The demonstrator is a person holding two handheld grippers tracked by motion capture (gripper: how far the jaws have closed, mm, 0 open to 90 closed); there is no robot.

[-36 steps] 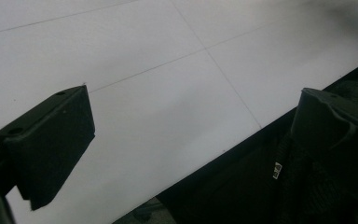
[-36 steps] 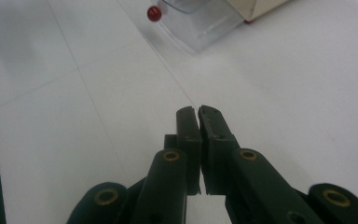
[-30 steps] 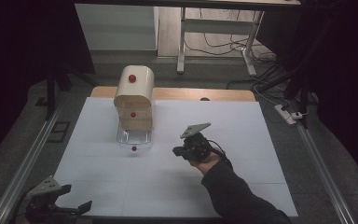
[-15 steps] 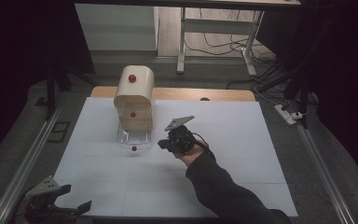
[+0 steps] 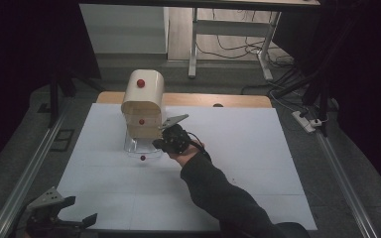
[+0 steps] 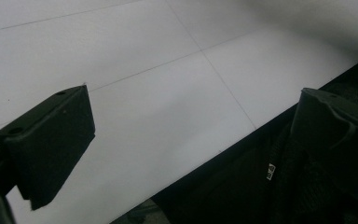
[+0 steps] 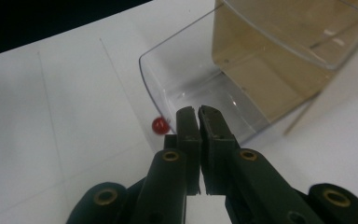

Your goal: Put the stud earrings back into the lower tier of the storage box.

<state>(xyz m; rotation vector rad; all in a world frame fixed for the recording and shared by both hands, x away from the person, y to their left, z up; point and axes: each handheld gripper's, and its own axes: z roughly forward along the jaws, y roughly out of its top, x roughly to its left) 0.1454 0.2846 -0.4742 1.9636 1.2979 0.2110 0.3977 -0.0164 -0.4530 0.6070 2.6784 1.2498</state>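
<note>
1. Sliding leftward across the white tabletop over the last second, closed in on the small cabinet from a spot well to its right; ended with the right claw just beside the clear drawer.
2. Kept the jaws pressed together throughout, nothing held between them; seen in the right gripper view as the right claw with only a hairline slit between the pads.
3. Found the clear drawer pulled out at the foot of the cabinet, seemingly empty; found its red knob on the front wall, just left of the claw tips and apart from them; same red knob seen from above at the drawer's near edge.
4. Left the left claw parked at the near left corner, unmoved; jaws spread wide over bare tabletop, empty, as in the left gripper view.
5. Judged the approach nearly complete; with jaws shut, read it as a likely push on the drawer front; would have needed to open first for any grip on the knob.
</note>
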